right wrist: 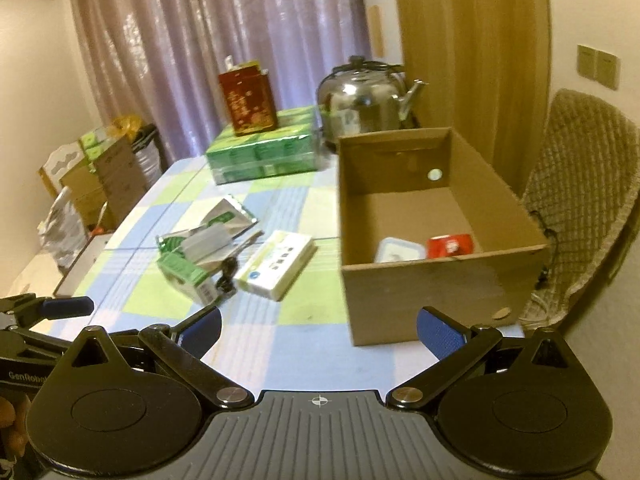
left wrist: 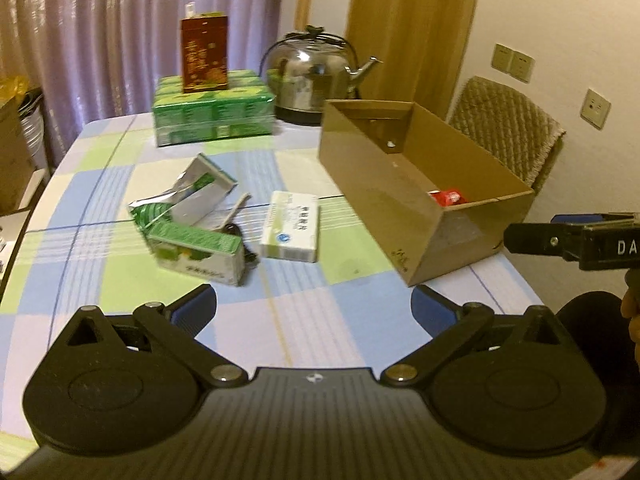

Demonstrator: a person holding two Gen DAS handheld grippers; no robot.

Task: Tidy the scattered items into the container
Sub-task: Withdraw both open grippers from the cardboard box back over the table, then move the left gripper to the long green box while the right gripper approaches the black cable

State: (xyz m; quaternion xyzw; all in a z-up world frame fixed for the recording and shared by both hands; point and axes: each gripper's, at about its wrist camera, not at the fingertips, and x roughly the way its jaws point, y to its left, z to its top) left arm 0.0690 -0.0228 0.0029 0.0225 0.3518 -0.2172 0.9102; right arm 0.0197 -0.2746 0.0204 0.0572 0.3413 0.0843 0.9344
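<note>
An open cardboard box (left wrist: 400, 188) (right wrist: 420, 280) stands on the right of the checked tablecloth, holding a red packet (right wrist: 450, 245) (left wrist: 448, 197) and a white container (right wrist: 398, 251). Left of it lie a white medicine box (left wrist: 291, 226) (right wrist: 276, 264), a green-and-white carton (left wrist: 198, 250) (right wrist: 186, 272), a torn silver-green wrapper (left wrist: 188, 192) (right wrist: 212, 228) and a small dark item (right wrist: 227, 274). My left gripper (left wrist: 314, 312) hangs open above the near table, empty. My right gripper (right wrist: 319, 330) is open too, in front of the cardboard box, and shows from the side (left wrist: 560, 240) in the left wrist view.
At the back stand a shrink-wrapped pack of green cartons (left wrist: 214, 112) (right wrist: 264, 152) with a dark red box (left wrist: 204, 56) (right wrist: 248, 98) on top, and a steel kettle (left wrist: 316, 74) (right wrist: 366, 100). A padded chair (right wrist: 580, 200) is right of the table; stacked boxes (right wrist: 100, 176) left.
</note>
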